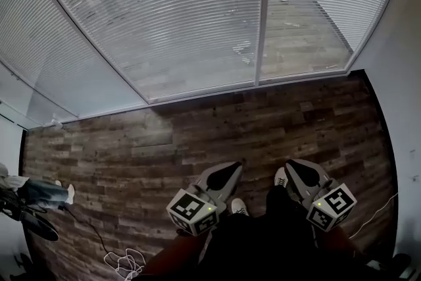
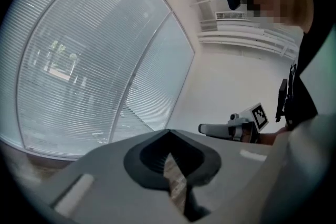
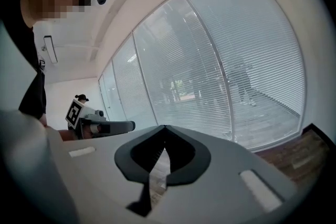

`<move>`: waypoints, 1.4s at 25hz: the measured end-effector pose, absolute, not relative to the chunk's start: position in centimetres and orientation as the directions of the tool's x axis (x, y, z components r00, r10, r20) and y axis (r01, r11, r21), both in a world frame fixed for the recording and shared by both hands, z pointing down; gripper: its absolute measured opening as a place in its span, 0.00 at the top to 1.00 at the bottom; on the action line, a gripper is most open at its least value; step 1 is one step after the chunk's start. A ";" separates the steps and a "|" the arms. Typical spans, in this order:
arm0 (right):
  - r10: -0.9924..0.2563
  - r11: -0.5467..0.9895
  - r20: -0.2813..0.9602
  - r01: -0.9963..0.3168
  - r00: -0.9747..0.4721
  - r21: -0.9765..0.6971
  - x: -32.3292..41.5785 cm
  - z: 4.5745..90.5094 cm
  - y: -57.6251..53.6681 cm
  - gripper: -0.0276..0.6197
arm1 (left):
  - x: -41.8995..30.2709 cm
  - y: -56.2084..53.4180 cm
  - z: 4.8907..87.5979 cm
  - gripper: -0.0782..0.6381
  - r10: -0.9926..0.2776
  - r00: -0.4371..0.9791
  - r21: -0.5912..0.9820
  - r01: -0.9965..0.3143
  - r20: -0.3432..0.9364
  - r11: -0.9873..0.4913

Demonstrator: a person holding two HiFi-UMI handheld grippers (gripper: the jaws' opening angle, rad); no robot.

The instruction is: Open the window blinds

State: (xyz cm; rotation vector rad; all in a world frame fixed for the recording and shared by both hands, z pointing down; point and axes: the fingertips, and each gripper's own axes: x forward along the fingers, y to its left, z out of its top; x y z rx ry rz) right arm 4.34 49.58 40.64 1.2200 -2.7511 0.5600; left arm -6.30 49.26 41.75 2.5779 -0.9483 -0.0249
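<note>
- Ahead, the window blinds (image 1: 164, 23) hang lowered over the tall glass, their slats tilted enough that planking outside shows through. They stand well apart from both tools, across the wooden floor (image 1: 197, 135).
- We hold the left gripper (image 1: 233, 168) low in front of us, its jaws together at the tips with nothing between them.
- We hold the right gripper (image 1: 291, 164) beside it, clear of it — jaws likewise closed and empty.
- Both point toward the blinds; neither touches them.
- One shoe (image 1: 239, 207) of ours shows between the grippers.
- A white mullion (image 1: 262, 16) splits the window — a loose cable (image 1: 122, 263) lies on the floor at lower left.
</note>
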 end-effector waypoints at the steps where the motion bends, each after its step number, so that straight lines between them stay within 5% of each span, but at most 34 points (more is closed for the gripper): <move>1: -0.702 0.610 0.223 -0.733 -0.676 -0.302 4.5 40.9 49.2 0.92 | -6.1 48.8 41.9 0.89 -0.624 0.773 0.372 -0.617 0.117 -0.694; 35: -0.622 0.694 0.106 -0.609 -0.776 -0.385 23.9 40.6 23.2 0.92 | 12.5 25.3 39.9 0.89 -0.749 0.640 0.301 -0.758 0.172 -0.578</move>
